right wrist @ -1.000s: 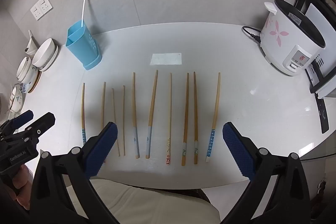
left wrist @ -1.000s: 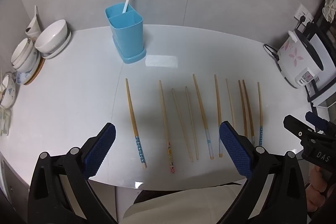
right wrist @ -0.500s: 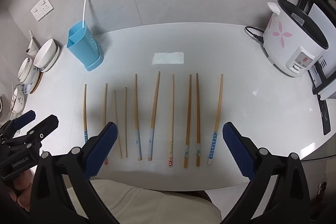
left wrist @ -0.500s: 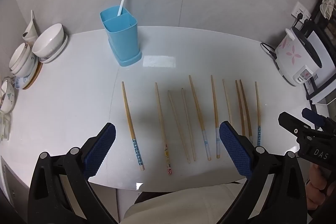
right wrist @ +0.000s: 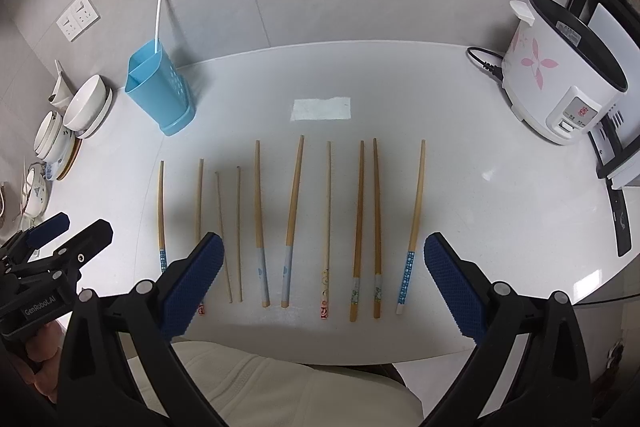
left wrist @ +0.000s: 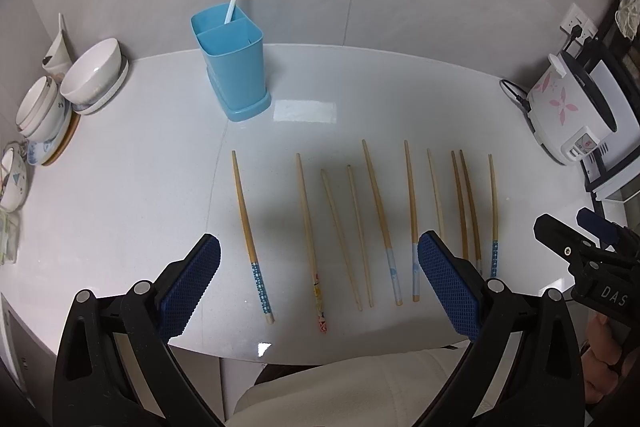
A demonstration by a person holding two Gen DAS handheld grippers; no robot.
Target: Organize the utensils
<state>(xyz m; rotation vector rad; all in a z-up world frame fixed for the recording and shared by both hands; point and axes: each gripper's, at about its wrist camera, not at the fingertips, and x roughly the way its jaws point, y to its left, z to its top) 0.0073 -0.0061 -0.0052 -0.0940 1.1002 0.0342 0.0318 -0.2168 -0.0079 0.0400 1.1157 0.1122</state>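
ten chopsticks lie in a row on the white desk, before the blue holder. the left gripper, marked "genrobot.ai", and right gripper, marked "das", hover with fingers apart, empty.

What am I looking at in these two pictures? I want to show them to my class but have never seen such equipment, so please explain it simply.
There is no robot here. A person holds a hand-worked two-finger gripper in each hand, and each gripper carries a wide-angle camera looking along its fingers. One picture comes from the left gripper, the other from the right gripper; the blue pads at the bottom are their fingers. Both are open and hold nothing. On the white counter ten wooden chopsticks lie side by side. Behind them stands a blue utensil holder with a white stick in it. Stacked bowls sit at the left, a rice cooker at the right.
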